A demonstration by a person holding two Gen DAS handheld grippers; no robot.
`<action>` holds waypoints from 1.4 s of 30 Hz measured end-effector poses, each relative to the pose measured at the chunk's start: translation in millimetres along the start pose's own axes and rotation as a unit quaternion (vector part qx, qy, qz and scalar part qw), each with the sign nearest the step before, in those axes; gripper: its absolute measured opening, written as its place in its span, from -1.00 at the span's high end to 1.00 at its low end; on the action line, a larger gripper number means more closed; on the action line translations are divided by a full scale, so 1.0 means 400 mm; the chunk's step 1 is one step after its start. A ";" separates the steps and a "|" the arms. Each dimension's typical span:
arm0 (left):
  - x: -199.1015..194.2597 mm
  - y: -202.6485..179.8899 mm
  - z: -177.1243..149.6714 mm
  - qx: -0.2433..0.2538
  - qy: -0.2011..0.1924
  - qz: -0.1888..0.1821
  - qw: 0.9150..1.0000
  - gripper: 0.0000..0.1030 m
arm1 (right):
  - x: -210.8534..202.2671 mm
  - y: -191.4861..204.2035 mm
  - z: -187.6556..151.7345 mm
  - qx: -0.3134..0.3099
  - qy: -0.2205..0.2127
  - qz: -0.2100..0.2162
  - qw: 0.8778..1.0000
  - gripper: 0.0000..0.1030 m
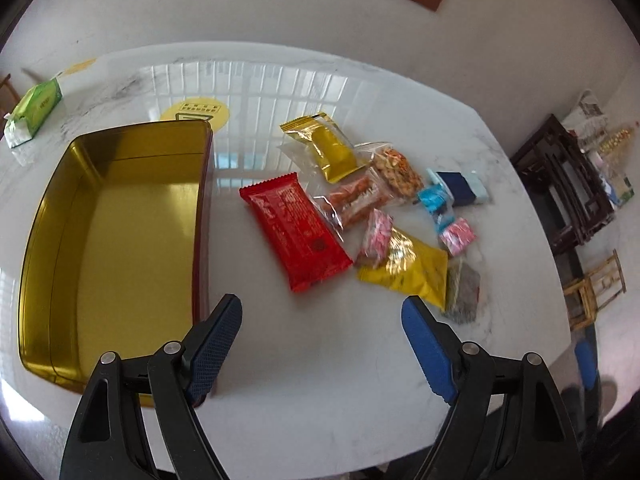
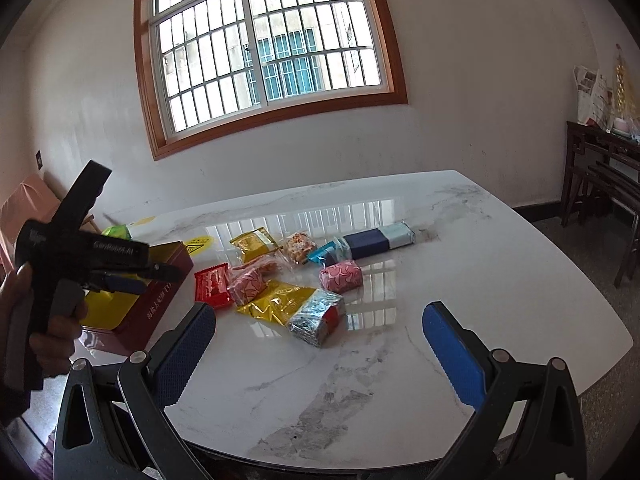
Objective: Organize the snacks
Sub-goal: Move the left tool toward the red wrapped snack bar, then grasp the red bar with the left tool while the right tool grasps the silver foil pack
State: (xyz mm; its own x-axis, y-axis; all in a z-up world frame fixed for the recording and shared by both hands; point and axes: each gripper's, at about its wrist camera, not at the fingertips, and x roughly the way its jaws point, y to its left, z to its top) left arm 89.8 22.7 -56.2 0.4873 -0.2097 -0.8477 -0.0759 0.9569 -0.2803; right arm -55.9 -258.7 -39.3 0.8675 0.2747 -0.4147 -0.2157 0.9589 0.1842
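Gold-lined rectangular tin, left of frame, empty; wrapped snacks heaped centre on white marble worktop. Left hand-held gripper, right hand-held gripper gape wide, holding nothing. Sorting unstarted.

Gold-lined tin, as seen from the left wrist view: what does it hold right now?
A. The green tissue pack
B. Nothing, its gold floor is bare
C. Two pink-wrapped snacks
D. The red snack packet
B. The tin shows only its bare gold floor, while the red snack packet and the other snacks lie on the table beside it.
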 end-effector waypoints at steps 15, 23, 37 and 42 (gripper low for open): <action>0.142 0.051 0.121 -0.084 0.090 0.021 0.992 -0.30 | 0.017 -0.082 -0.019 0.045 0.017 -0.006 0.999 -1.00; 0.194 0.056 0.142 -0.092 0.105 0.032 0.990 -0.30 | 0.024 -0.108 -0.027 0.052 0.022 -0.006 0.998 -1.00; 0.241 0.064 0.160 -0.101 0.122 0.072 0.985 -0.27 | 0.045 -0.136 -0.040 0.071 0.036 -0.005 0.997 -1.00; 0.233 0.061 0.153 -0.098 0.107 0.081 0.986 0.11 | 0.049 -0.147 -0.044 0.079 0.040 -0.004 0.996 -1.00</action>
State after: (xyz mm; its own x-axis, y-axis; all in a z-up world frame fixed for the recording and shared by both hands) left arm 186.6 38.8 -114.7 0.2606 -0.1145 -0.9586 -0.3156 0.9283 -0.1967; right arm -34.2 -308.4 -74.0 0.8288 0.2773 -0.4860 -0.1293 0.9399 0.3159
